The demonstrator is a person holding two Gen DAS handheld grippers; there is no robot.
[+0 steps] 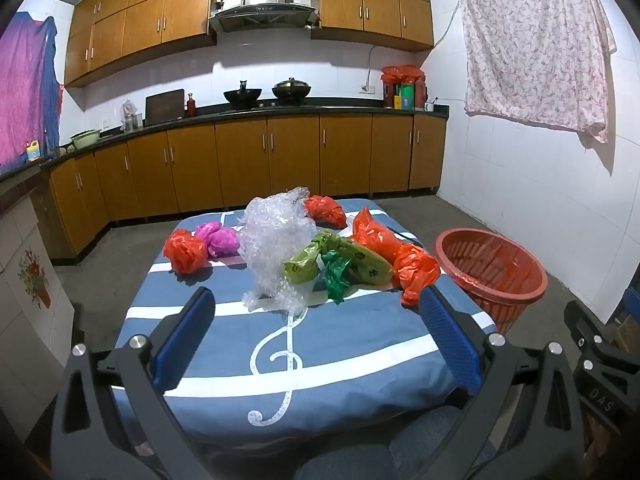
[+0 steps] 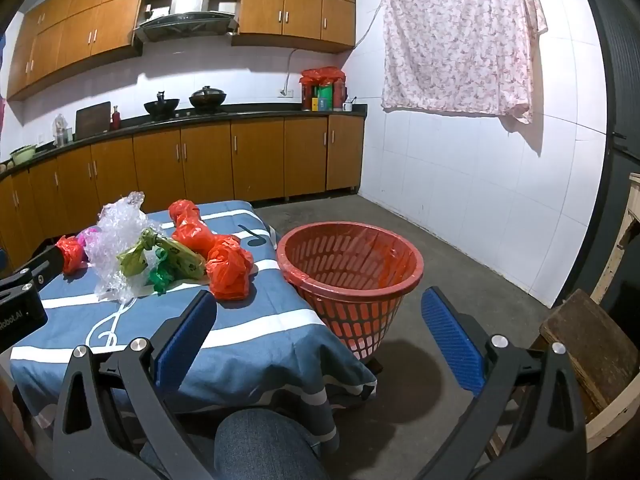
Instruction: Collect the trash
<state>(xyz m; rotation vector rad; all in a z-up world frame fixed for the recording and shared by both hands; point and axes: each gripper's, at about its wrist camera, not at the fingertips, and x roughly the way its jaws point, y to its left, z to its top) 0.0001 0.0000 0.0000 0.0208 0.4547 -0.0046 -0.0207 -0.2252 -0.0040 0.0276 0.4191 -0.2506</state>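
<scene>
Basket [image 2: 350, 268] beside table [image 2: 256, 332] edge, jaws wide, empty

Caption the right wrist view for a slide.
Open right claw hovers before the red basket; crumpled plastic bags wait on the blue-clothed table.

Table: blue cloth with white stripes and a treble clef [image 1: 340, 344], centre of the frame.
Trash: crumpled clear bubble wrap [image 1: 276, 248] mid-table; orange plastic bag [image 1: 185, 250] and magenta bag [image 1: 220, 239] to its left; olive paw-print bags [image 1: 360, 264] to its right.
Basket: red slotted plastic basket [image 1: 494, 272], right of the table.
Left gripper [image 1: 316, 336]: blue pads spread wide, nothing between them.
</scene>
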